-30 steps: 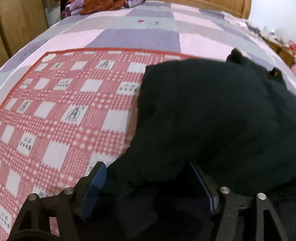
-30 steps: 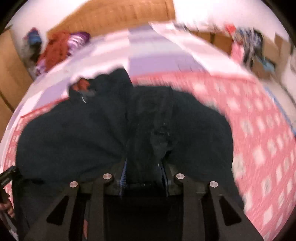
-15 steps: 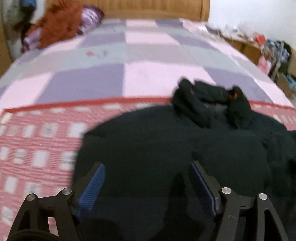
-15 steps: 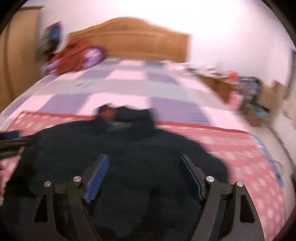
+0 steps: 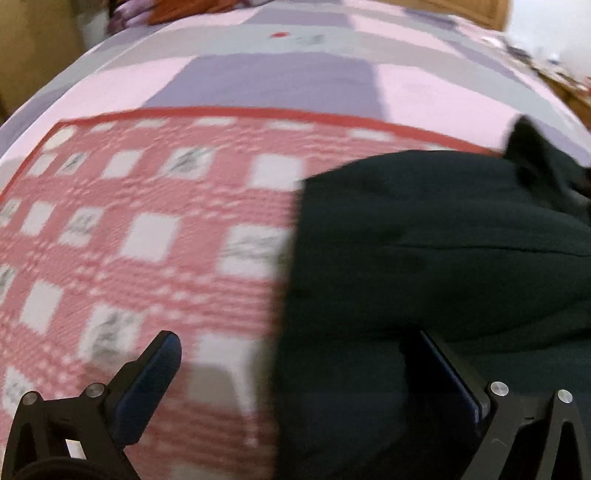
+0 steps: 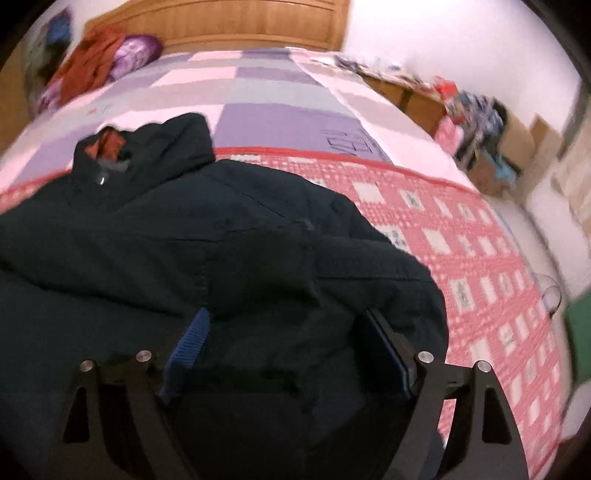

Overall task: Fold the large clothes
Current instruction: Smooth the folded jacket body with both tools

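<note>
1. Dark, thick cloth makes up the coat (image 6: 229, 251), a large hooded garment lying spread on the red-and-white checked blanket (image 5: 147, 236) that covers the near part of the bed (image 6: 266, 92). Its hood (image 6: 155, 147) points toward the headboard (image 6: 221, 22), with a rust-coloured lining showing at the collar.

2. Left gripper (image 5: 295, 373): fingers spread wide, nothing between them. It hangs over the coat's left edge, one finger above the blanket and the other above dark fabric. Whether it touches the cloth I cannot tell; the view is blurred.

3. Right gripper (image 6: 286, 343): fingers also wide apart and empty, hovering low above the coat's lower right portion, where a folded-in sleeve or side panel bulges.

4. Handling, as a judgement: the coat looks padded and bulky, so probably fairly heavy for cloth, soft and limp with no stiffness of its own. It should sag and drag when lifted and may spring back out of a fold. The shell does not look shiny, so slipping seems a small risk.

5. Where to hold: seams, the hem and the side edges give the firmest bite. A pinch on a flat middle area would likely gather only the outer layer. Taking both lower corners, one per gripper, seems the sound choice for bringing the hem up toward the hood.
</note>
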`<action>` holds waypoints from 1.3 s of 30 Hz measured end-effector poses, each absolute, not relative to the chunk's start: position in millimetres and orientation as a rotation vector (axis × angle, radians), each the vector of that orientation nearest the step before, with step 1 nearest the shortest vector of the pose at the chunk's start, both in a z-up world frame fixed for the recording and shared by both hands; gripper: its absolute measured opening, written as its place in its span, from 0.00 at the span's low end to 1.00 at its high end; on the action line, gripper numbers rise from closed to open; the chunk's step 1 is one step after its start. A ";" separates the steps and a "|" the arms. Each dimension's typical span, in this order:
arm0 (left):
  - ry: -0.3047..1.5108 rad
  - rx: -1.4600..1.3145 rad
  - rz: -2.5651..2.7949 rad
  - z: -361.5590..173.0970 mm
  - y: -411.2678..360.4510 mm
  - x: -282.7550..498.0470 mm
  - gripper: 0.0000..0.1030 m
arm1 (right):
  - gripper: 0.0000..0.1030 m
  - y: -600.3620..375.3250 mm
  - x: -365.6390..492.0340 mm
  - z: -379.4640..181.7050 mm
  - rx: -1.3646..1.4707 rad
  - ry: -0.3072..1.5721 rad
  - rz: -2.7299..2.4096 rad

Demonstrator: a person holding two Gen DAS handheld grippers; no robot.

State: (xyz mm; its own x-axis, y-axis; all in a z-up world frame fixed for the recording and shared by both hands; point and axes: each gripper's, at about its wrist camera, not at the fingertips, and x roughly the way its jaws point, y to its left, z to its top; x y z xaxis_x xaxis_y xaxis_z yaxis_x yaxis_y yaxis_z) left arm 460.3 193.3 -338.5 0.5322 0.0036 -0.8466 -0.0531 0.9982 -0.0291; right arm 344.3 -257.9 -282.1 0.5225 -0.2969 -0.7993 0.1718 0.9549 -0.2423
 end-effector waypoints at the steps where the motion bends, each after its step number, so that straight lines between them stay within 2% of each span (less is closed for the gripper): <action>1: 1.013 -0.040 0.036 -339.2 196.9 459.7 1.00 | 0.85 -253.4 345.4 -283.5 -0.173 0.978 -0.289; 5: 1.009 0.070 0.091 -332.1 205.2 461.0 1.00 | 0.85 -257.1 341.8 -284.7 -0.161 0.966 -0.303; 7: 1.005 0.026 0.138 -322.1 215.3 460.0 0.92 | 0.85 -257.6 338.9 -281.7 -0.157 0.958 -0.298; 9: 0.958 -0.032 0.084 -304.6 213.7 452.6 0.92 | 0.85 -253.7 342.3 -279.0 -0.157 0.954 -0.296; 12: 0.858 0.040 -0.066 -277.2 170.6 441.4 0.92 | 0.85 -233.6 326.2 -257.6 -0.232 0.880 -0.335; 15: 0.841 0.079 -0.200 -271.2 124.4 435.7 0.92 | 0.85 -199.1 306.9 -235.7 -0.254 0.762 -0.250; 18: 0.868 0.120 -0.295 -282.8 82.1 425.9 0.92 | 0.85 -161.3 299.4 -230.9 -0.277 0.730 -0.142; 20: 0.905 0.193 -0.303 -302.8 64.8 419.5 0.92 | 0.85 -138.7 302.2 -243.6 -0.288 0.776 -0.071; 23: 0.895 0.172 -0.290 -315.7 86.0 413.4 1.00 | 0.85 -139.9 309.1 -275.7 -0.338 0.892 -0.055; 27: 0.907 0.138 -0.263 -317.3 131.1 408.9 1.00 | 0.85 -204.3 294.1 -275.2 -0.217 0.876 -0.139; 28: 0.904 0.147 -0.258 -315.8 130.8 404.3 1.00 | 0.85 -219.3 288.7 -273.3 -0.230 0.875 -0.157; 29: 0.900 0.158 -0.245 -314.3 133.9 401.8 1.00 | 0.91 -232.2 285.9 -273.5 -0.216 0.890 -0.170; 31: 0.894 0.156 -0.199 -309.1 141.6 397.3 1.00 | 0.91 -253.3 279.8 -270.0 -0.143 0.905 -0.176; 35: 0.867 0.122 -0.173 -294.5 139.2 371.6 0.98 | 0.91 -237.6 259.4 -250.5 -0.203 0.827 -0.211; 39: 0.888 0.082 -0.300 -295.5 102.5 315.8 0.98 | 0.91 -184.3 225.0 -245.1 -0.193 0.809 -0.032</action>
